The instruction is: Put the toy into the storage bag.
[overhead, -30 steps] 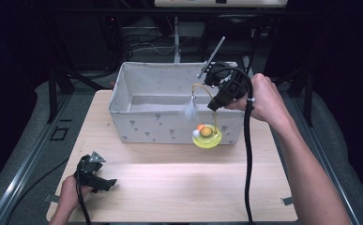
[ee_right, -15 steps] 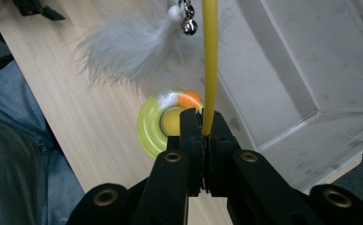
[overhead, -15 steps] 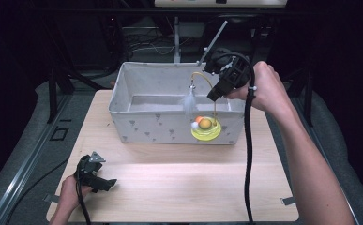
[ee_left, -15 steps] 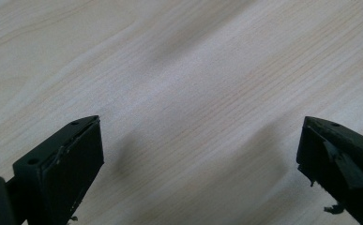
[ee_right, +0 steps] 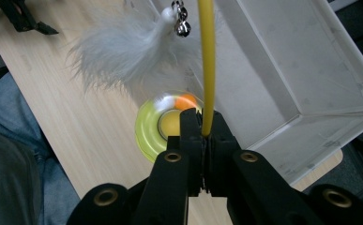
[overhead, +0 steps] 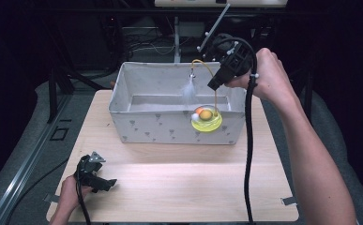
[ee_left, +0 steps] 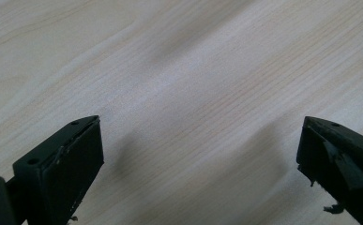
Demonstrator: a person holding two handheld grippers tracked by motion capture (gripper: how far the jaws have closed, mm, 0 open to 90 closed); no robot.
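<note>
Scene: a person at a wooden counter (overhead: 179, 187) lifts a cat toy (overhead: 206, 119) above the near wall of a grey fabric bin (overhead: 137, 129), the landmark for everything here.
Toy's place: its yellow-green disc base hangs in the air in front of the bin's near wall, toward the bin's right end; the base carries an orange ball and a white one.
Toy's parts: a thin yellow wand (ee_right: 207, 65) arches up from the base, and a grey feather tuft (ee_right: 118, 47) with a small bell dangles from its tip, over the bin's interior in the high view.
Right tool (ee_right: 202, 124): jaws pinched shut on the yellow wand, just above the base, held high near the bin's far right corner.
Left tool (overhead: 94, 174): jaws spread wide with nothing between them, resting over bare counter well in front of the bin's left end.
Handling, as judged: light overall, with the weight in the disc, so it likely swings beneath the grip.
Wand: springy and narrow, apt to slip or twist in flat pads.
Feather: soft and fragile, no place to grip.
Best hold: low on the wand near the base, or the disc's rim.
</note>
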